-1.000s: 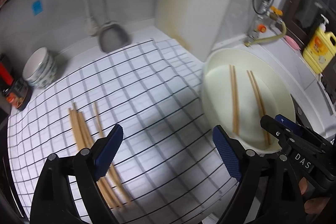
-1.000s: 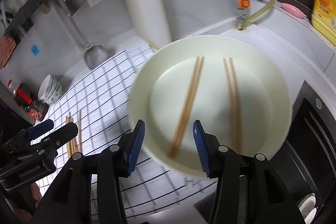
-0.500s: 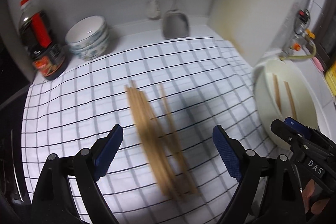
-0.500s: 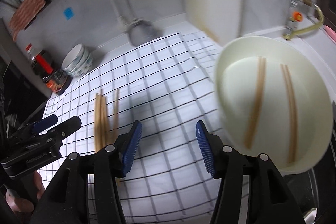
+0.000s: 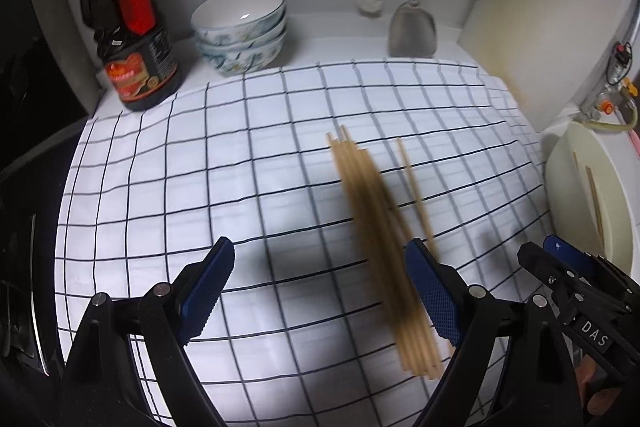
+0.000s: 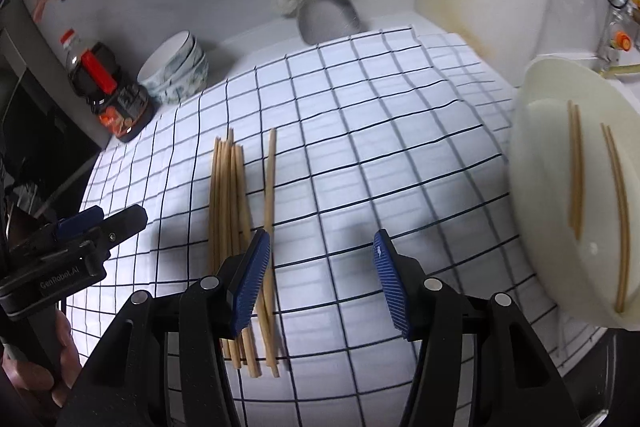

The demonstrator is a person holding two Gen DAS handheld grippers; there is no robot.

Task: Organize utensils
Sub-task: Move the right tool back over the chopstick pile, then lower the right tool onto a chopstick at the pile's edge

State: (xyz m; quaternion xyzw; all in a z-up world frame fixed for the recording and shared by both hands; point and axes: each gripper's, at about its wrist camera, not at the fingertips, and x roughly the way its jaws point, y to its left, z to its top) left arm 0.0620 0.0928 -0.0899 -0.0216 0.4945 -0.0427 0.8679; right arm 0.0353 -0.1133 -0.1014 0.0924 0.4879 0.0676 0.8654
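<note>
Several wooden chopsticks (image 5: pixel 380 227) lie in a bundle on a white checked cloth (image 5: pixel 240 155), with a separate pair (image 6: pixel 270 187) just right of the bundle (image 6: pixel 228 195). A cream basin (image 6: pixel 560 187) at the right holds two more pairs of chopsticks (image 6: pixel 575 167); it also shows in the left wrist view (image 5: pixel 592 187). My left gripper (image 5: pixel 320 291) is open and empty above the cloth, left of the bundle. My right gripper (image 6: pixel 320 279) is open and empty above the cloth, just right of the chopsticks, between them and the basin.
A dark sauce bottle (image 5: pixel 128 23) and stacked bowls (image 5: pixel 242 27) stand at the back left. A metal spatula (image 5: pixel 412 27) and a cutting board (image 5: pixel 540 27) lean on the back wall. A tap and hose (image 5: pixel 612 95) sit behind the basin.
Both grippers have swung left, away from the basin toward the chopsticks on the cloth. The basin has slid to the right edge of both views. Both stay open and empty.
</note>
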